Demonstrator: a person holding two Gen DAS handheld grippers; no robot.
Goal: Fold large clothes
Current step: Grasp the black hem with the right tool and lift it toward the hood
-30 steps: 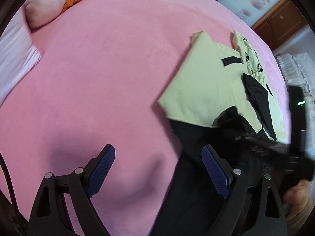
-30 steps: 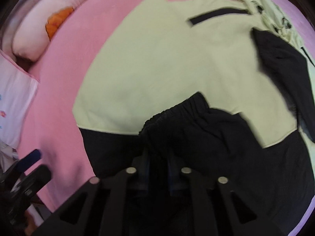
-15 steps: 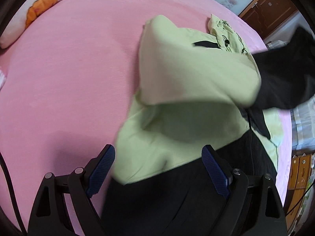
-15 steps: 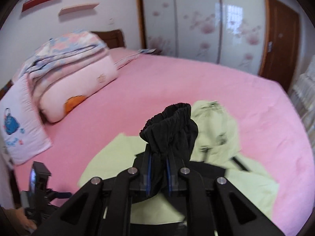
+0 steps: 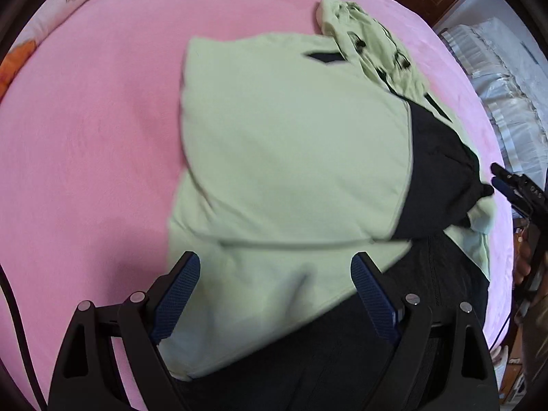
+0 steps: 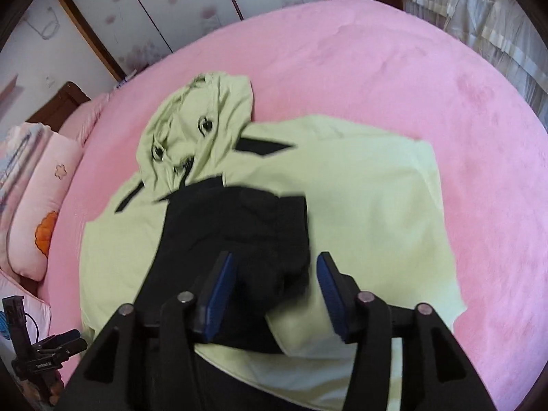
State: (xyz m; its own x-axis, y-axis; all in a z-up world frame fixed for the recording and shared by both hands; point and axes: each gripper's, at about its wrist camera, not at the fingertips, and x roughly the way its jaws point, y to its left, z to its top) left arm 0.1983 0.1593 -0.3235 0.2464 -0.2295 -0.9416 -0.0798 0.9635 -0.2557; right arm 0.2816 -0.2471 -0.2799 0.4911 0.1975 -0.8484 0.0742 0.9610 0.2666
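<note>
A pale green hoodie (image 5: 291, 144) with black lower sleeves lies on the pink bed; it also shows in the right wrist view (image 6: 370, 198). One sleeve is folded across the body, its black cuff (image 6: 270, 257) lying on the chest between my right fingers. My right gripper (image 6: 275, 282) is open just above that cuff, not holding it. My left gripper (image 5: 275, 281) is open and empty over the hoodie's lower part, near the black hem (image 5: 325, 359). The hood (image 6: 198, 126) with a printed face lies at the far end.
The pink bed (image 5: 85, 120) spreads around the hoodie. Pink pillows (image 6: 37, 198) lie at the head of the bed. A wardrobe (image 6: 171, 10) with flowered doors stands behind. White bedding (image 5: 507, 78) is piled to the right. The right gripper (image 5: 513, 188) shows at the left view's right edge.
The right gripper carried the black sleeve cuff up and over the hoodie, laid it on the chest and opened. The left gripper stayed open and shifted right over the hoodie.
</note>
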